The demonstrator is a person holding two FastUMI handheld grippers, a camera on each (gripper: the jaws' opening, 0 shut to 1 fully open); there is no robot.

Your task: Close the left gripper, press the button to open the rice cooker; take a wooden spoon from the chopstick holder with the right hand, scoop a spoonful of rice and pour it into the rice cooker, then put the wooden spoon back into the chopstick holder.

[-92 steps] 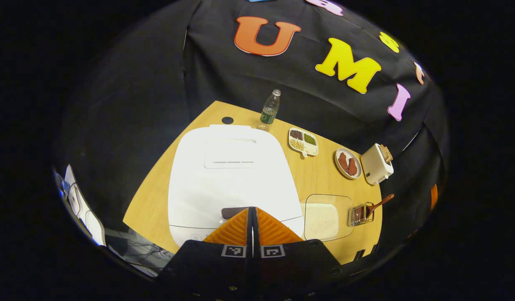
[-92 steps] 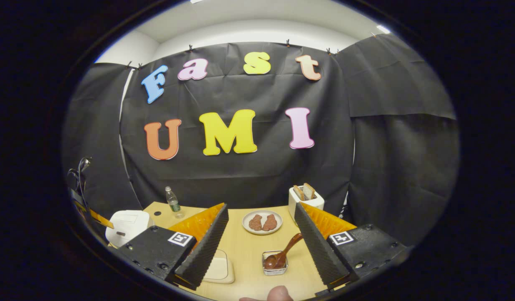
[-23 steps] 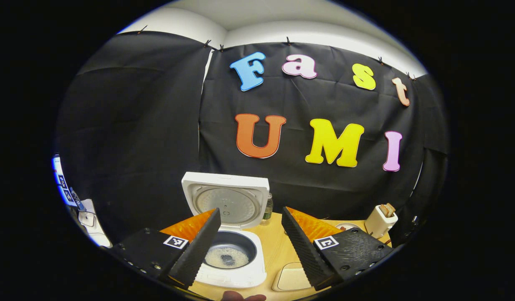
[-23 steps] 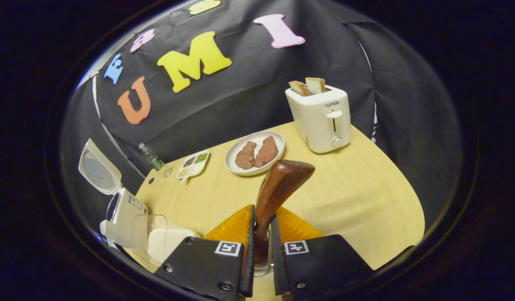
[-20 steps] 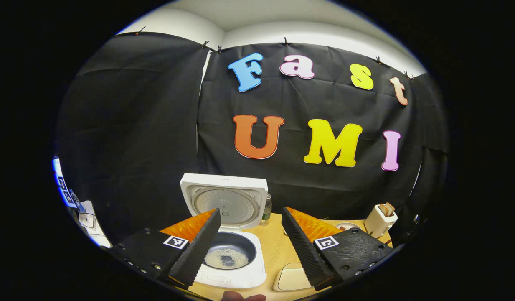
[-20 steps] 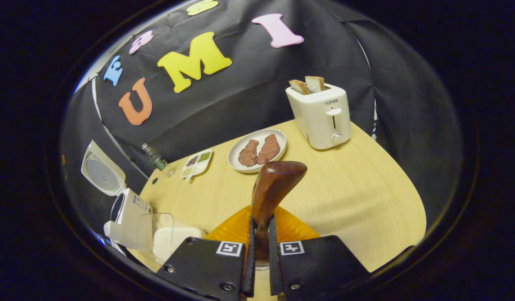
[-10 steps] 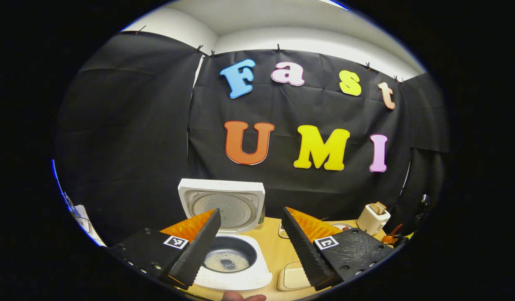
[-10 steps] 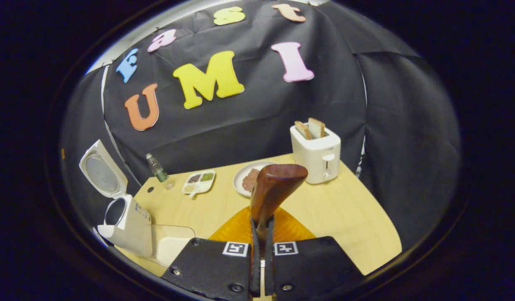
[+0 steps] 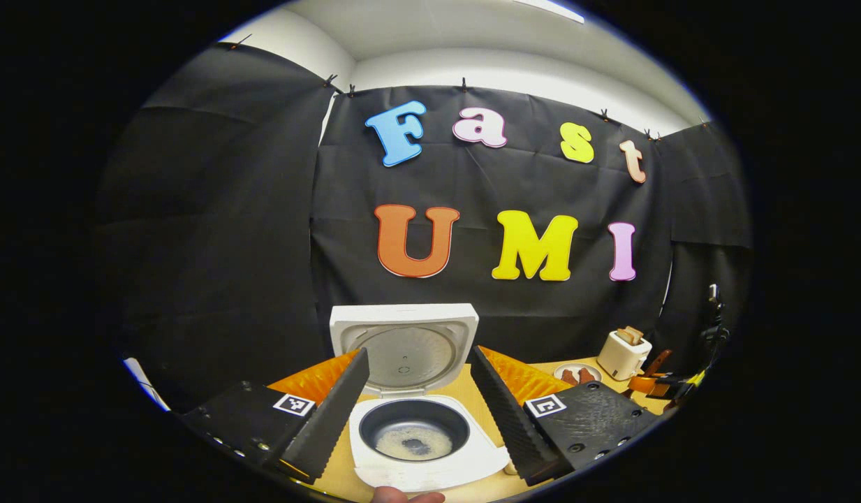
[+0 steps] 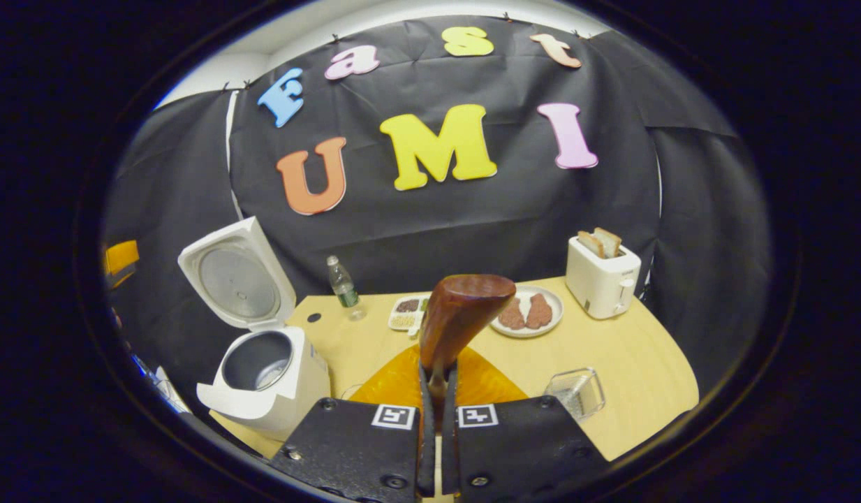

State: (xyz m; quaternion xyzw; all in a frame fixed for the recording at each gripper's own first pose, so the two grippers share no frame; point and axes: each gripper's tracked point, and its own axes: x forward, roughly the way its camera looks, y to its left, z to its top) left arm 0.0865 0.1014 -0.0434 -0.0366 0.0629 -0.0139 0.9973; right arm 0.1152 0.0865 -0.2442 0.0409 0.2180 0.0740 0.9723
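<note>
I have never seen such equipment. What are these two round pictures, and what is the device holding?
A person holds a two-finger claw in each hand, and each claw carries a camera looking along its fingers. In the left gripper view, the left claw is open, and between its fingers stands the rice cooker, its lid up, on a wooden table. In the right gripper view, the right claw is shut on a wooden spoon. The table also bears the empty chopstick holder, a toaster with bread, a plate with two brown pieces of food, a divided dish and a bottle.
</note>
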